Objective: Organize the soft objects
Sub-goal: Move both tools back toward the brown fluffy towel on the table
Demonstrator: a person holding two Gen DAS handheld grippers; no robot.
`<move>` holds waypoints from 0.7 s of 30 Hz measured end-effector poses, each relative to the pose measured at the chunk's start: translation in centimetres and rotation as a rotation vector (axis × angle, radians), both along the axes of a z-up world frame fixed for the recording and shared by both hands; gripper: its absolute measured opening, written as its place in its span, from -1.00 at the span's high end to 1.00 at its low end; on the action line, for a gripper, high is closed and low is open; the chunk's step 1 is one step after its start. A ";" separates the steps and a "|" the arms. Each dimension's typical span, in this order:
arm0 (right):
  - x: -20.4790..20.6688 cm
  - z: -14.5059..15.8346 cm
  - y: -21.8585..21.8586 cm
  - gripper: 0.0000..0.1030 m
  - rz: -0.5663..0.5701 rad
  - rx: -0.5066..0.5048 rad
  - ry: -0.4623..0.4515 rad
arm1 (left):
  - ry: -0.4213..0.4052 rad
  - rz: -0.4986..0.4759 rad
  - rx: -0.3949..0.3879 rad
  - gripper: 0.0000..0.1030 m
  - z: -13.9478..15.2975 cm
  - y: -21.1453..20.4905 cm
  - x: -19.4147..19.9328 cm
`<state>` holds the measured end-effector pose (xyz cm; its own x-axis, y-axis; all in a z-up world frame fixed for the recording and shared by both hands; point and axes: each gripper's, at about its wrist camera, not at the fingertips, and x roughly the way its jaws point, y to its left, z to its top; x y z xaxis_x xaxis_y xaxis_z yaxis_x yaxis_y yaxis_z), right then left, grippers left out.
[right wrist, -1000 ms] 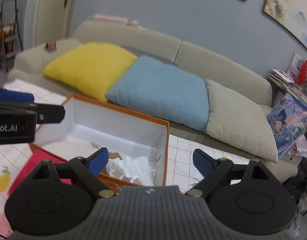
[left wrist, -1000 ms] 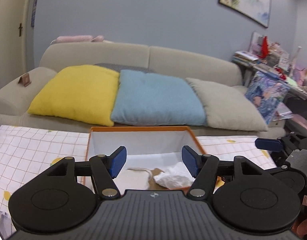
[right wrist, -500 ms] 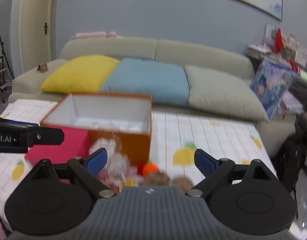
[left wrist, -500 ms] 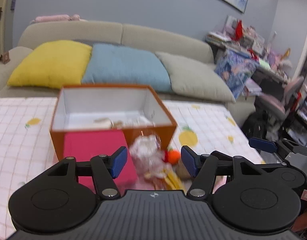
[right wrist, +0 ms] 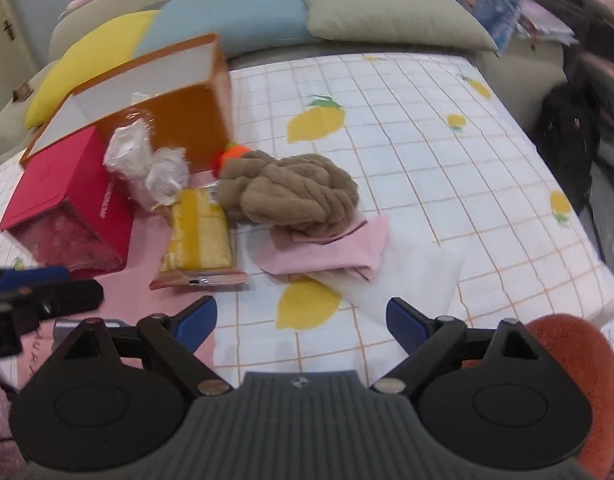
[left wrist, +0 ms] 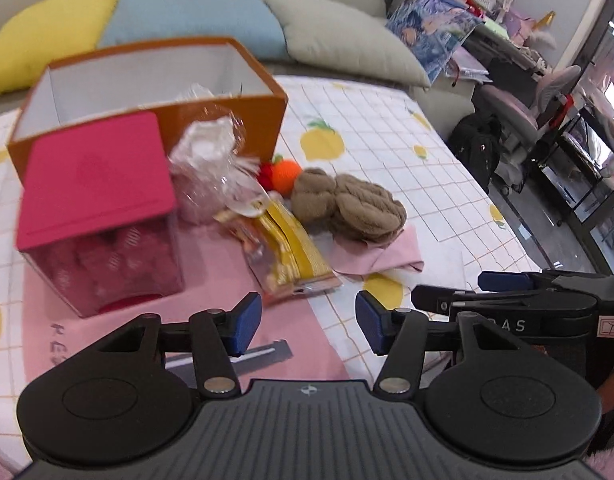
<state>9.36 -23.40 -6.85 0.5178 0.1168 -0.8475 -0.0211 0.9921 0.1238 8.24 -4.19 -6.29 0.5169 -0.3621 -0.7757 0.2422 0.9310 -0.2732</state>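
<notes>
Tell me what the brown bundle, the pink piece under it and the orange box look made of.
Brown bundle: seemingly thick fleece or chunky yarn, matte and fuzzy, in fat twisted folds. Pink piece: thin woven cloth, smooth and matte, folded flat with crisp edges. Orange box: probably rigid cardboard, with straight thin walls, a smooth orange outside and a white lining; its finish is hard to judge in the blur.

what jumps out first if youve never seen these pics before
The brown chunky yarn bundle draws the eye, lying partly on a folded pink cloth in the middle of the lemon-print tablecloth. To its left sit a bright pink box, crinkled clear wrapping and a yellow packet, all in front of an open orange box. Both tools, left closing and right, hang empty above the cloth.
</notes>
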 end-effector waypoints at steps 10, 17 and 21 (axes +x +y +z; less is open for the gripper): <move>3.2 -0.1 0.7 -0.59 0.105 -0.038 -0.113 | 0.084 0.122 -0.043 -0.25 -2.4 -0.5 4.2; 5.7 -2.8 2.7 -0.58 0.269 -0.256 -0.249 | 0.151 0.214 -0.020 -0.31 -4.3 -1.6 6.7; 6.5 -4.0 3.4 -0.55 0.315 -0.238 -0.247 | 0.163 0.228 -0.014 -0.37 -5.1 -2.3 7.7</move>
<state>15.83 -20.03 -10.90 0.6783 0.1178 -0.7253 -0.3258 0.9330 -0.1531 15.95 -6.45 -11.35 0.4551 -0.2625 -0.8509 -0.0210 0.9521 -0.3050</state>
